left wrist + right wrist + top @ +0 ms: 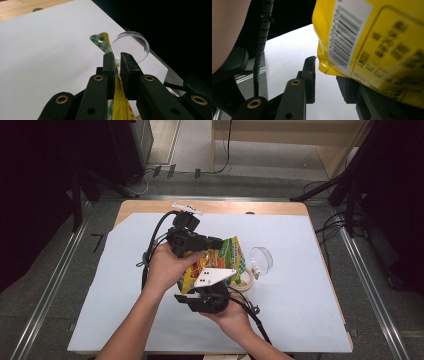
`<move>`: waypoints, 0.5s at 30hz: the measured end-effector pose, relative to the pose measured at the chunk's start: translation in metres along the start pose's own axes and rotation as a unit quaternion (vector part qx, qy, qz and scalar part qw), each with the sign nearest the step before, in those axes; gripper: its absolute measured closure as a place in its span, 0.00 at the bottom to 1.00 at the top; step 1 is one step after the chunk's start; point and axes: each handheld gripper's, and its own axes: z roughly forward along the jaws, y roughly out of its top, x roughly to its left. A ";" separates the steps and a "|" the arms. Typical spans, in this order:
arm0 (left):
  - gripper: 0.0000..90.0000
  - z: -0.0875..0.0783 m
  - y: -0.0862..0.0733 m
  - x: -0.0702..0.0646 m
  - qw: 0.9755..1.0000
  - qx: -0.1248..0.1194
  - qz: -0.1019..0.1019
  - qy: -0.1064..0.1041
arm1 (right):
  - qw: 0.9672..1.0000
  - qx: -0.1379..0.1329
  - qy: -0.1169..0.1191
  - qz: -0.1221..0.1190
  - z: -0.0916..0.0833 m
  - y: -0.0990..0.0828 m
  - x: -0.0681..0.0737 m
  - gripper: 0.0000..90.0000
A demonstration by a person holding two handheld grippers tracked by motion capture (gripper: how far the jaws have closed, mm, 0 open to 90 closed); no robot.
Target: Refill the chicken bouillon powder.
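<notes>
The yellow crinkly snack bag (212,265) is held above the white-covered bench (300,285), just beside the clear round plastic lid (261,258). The left claw (117,61) pinches the bag's top edge; the right claw (325,75) stands open at its bottom corner

Lab or recording studio, not home. Wooden counter (150,207) under white sheet (300,285); metal floor rails (370,285) flank counter; loose cables (150,175) on grey floor beyond counter; dark stand legs (320,190) and black equipment at counter's far corners.
</notes>
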 end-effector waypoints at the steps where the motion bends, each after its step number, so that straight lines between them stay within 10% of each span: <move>1: 0.93 0.000 0.001 0.001 1.000 0.003 -0.003 0.001 | 1.000 0.000 0.003 0.001 0.000 0.001 -0.001 0.78; 15: 0.94 0.004 0.009 0.007 1.000 0.010 -0.017 -0.006 | 1.000 0.003 0.001 0.004 -0.002 0.007 -0.006 0.82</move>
